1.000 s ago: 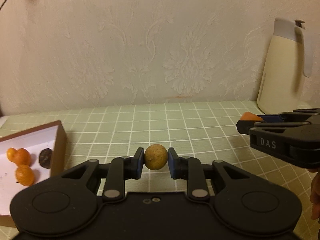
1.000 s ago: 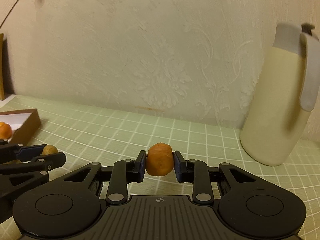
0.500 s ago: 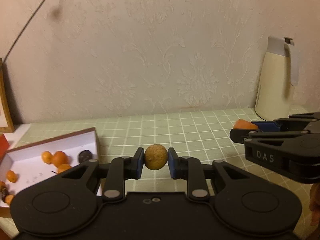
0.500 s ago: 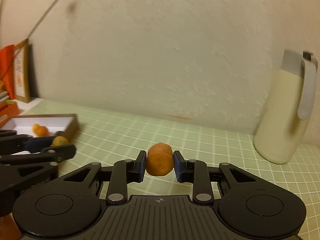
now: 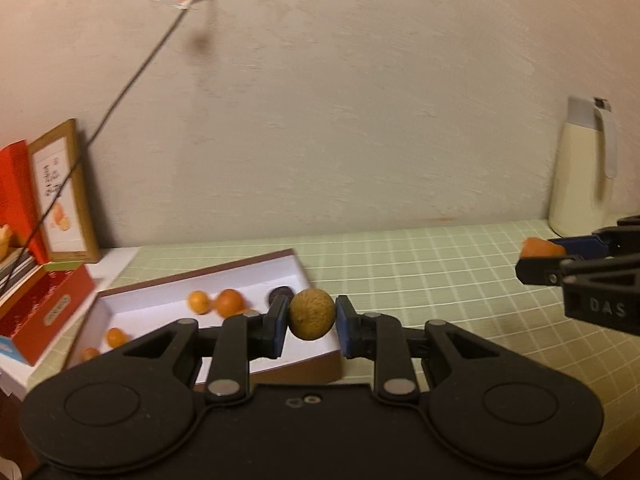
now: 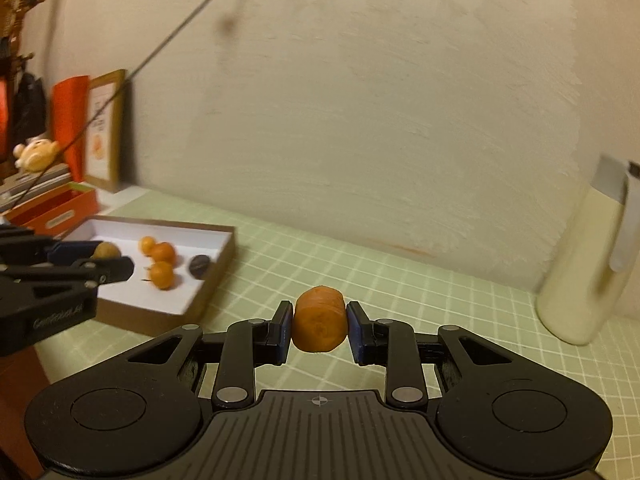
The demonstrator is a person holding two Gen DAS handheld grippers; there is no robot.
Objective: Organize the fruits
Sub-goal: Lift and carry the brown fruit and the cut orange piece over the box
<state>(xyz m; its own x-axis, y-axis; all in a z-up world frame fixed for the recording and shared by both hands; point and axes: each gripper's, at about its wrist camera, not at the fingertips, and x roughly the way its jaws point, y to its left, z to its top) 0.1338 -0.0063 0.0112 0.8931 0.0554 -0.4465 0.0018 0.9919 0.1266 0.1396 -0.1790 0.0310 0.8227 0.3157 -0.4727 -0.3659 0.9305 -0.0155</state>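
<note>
My left gripper [image 5: 311,325] is shut on a round tan-brown fruit [image 5: 311,319] and holds it above the near right corner of a shallow white box with brown sides [image 5: 280,364]. The box holds several small orange fruits [image 5: 229,302] and one dark fruit [image 5: 280,293]. My right gripper [image 6: 319,331] is shut on an orange fruit chunk [image 6: 319,325], held above the green checked mat to the right of the box [image 6: 218,266]. Each gripper shows in the other's view: the right one [image 5: 538,251], the left one [image 6: 105,255].
A cream jug with a grey lid [image 5: 582,168] stands at the back right by the wall. Red boxes [image 5: 44,312], a framed picture [image 5: 66,194] and stacked items sit at the left. A dark cable [image 5: 132,76] hangs from the wall. The green mat [image 6: 400,280] covers the table.
Both grippers have risen and pulled back with their fruits still held. The box and the left clutter have come into fuller view; the left gripper is now over the box's corner.
</note>
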